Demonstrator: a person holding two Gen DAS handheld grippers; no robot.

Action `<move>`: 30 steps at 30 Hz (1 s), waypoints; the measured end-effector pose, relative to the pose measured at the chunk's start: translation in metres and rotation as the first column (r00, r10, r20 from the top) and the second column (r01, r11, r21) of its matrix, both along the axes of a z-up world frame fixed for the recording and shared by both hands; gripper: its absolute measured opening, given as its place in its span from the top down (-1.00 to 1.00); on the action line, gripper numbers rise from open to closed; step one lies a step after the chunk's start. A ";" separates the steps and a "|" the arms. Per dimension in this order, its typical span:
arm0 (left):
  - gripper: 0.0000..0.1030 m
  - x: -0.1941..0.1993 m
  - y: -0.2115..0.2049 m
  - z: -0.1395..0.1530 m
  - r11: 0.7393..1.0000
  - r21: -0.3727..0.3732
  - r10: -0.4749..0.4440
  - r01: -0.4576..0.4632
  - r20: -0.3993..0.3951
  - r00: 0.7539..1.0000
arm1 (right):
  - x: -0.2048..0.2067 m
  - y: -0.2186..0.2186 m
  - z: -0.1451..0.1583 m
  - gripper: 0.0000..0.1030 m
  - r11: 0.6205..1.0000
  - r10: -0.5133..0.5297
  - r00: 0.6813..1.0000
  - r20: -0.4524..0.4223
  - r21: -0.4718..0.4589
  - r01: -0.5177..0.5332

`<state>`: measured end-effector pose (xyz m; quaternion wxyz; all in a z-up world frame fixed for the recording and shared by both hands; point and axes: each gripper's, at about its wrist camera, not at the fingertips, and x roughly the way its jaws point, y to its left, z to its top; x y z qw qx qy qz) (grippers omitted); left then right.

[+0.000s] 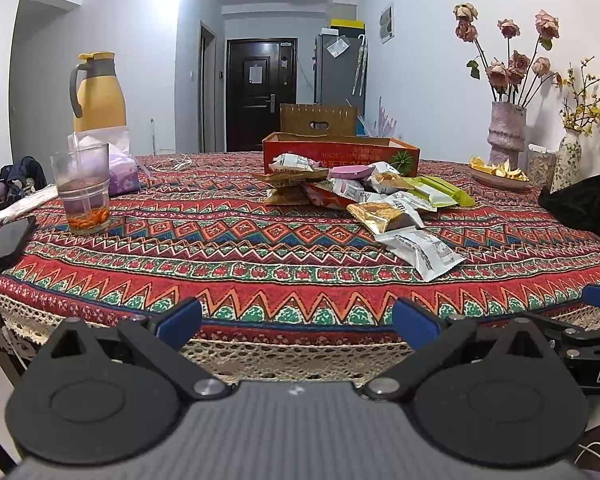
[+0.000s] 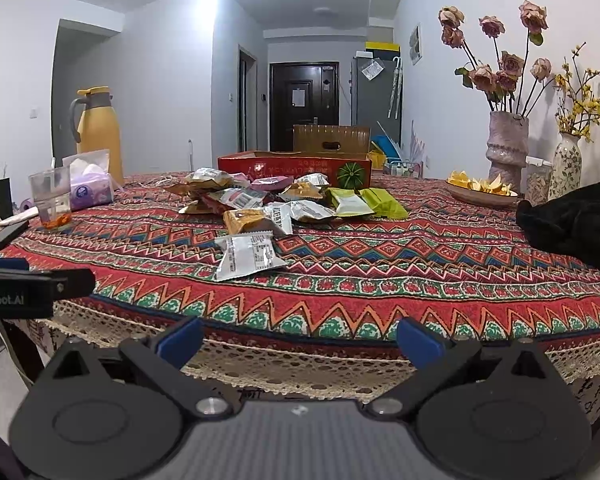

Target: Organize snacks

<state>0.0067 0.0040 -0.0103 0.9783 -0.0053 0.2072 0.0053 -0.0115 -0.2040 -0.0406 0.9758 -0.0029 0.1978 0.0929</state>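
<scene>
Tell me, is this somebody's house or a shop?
Most likely somebody's home. There's a dining table with a patterned cloth, vases of dried flowers, a yellow thermos jug, and a hallway leading to a dark front door.

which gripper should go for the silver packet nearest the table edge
Probably the right gripper: the silver packet lies almost straight ahead of its open fingers. From the left gripper the packet sits off to the right.

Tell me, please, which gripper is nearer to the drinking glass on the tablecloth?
Left. The left gripper hangs off the table's near edge with the drinking glass just ahead to its left. The right gripper is farther right; from there the glass sits far left.
</scene>
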 end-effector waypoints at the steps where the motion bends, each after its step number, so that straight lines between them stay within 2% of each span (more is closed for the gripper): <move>1: -1.00 0.001 0.000 -0.001 1.000 -0.003 0.000 0.000 -0.004 1.000 | 0.001 0.001 -0.001 -1.00 1.000 -0.001 1.000 -0.004 -0.003 0.001; 5: -1.00 0.006 0.003 -0.003 1.000 -0.014 -0.011 0.011 -0.024 1.000 | 0.004 0.002 -0.004 -1.00 1.000 -0.001 1.000 -0.016 -0.002 0.001; 16: -1.00 0.031 0.003 0.002 0.999 0.014 -0.043 0.043 0.006 0.999 | 0.029 0.008 0.001 -1.00 0.999 0.040 0.999 0.001 -0.020 -0.040; 20: -1.00 0.047 0.010 0.008 0.999 -0.003 -0.044 0.044 0.013 0.999 | 0.048 0.013 0.007 -0.96 0.998 0.066 0.998 0.000 -0.024 -0.066; 23: -1.00 0.061 0.015 0.011 0.999 -0.018 -0.047 0.048 0.008 0.999 | 0.068 0.018 0.013 -0.77 0.995 0.101 0.995 -0.012 -0.007 -0.101; 28: -1.00 0.088 0.020 0.011 0.998 -0.014 -0.057 0.057 -0.016 0.998 | 0.110 0.035 0.020 -0.71 0.985 0.173 0.984 -0.045 -0.010 -0.173; 30: -1.00 0.098 0.021 0.011 0.998 -0.008 -0.061 0.060 -0.025 0.998 | 0.129 0.043 0.021 -0.55 0.981 0.192 0.978 -0.075 -0.014 -0.194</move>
